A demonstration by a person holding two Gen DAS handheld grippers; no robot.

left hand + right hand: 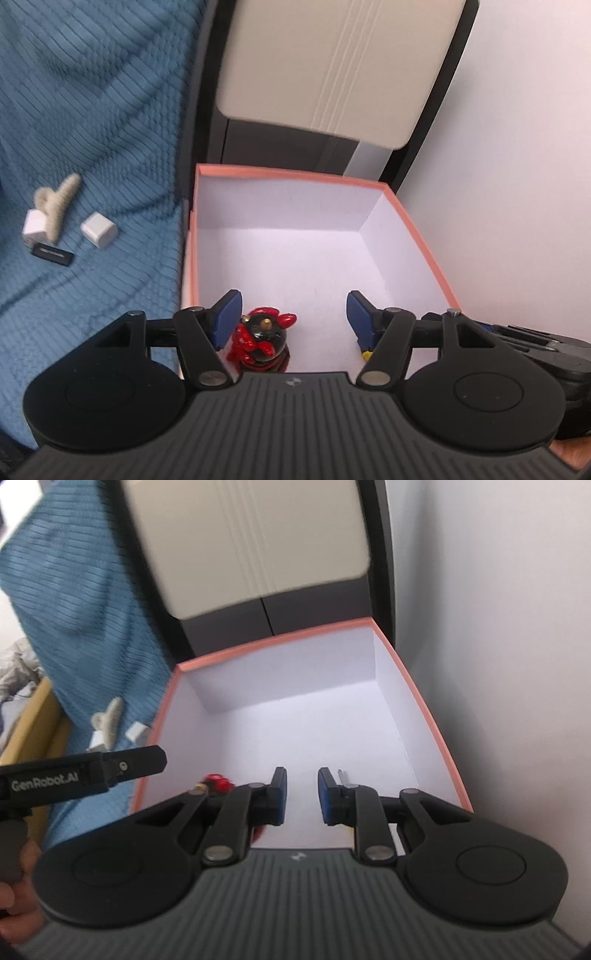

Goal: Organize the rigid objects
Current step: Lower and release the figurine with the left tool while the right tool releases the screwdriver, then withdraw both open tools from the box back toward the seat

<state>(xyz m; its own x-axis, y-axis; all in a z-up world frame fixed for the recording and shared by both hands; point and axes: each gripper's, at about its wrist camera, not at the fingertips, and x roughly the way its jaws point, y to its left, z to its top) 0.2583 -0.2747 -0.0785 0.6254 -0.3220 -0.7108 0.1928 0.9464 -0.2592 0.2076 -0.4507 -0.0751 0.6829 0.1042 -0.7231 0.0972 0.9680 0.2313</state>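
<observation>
Left tool (pixel 293 314): spread — figurine (pixel 263 341) at box (pixel 424 243) near edge.
Right tool (pixel 302 794): parted, empty.
Left view only: black tag (pixel 51 254) on bed (pixel 92 110).

A figurine (pixel 263 341) stands inside the box (pixel 417 225), near corner.

A home bedroom is suggested, prob. the bed's head end. A blue ribbed bedspread (pixel 92 122) is seen spread wide, w/ a cream padded headboard panel (pixel 332 62) in a dark frame against a plain white wall (pixel 517 147). Personal bits are scattered on the spread: a beige hair claw (pixel 57 201), white charger cubes (pixel 99 230).
</observation>
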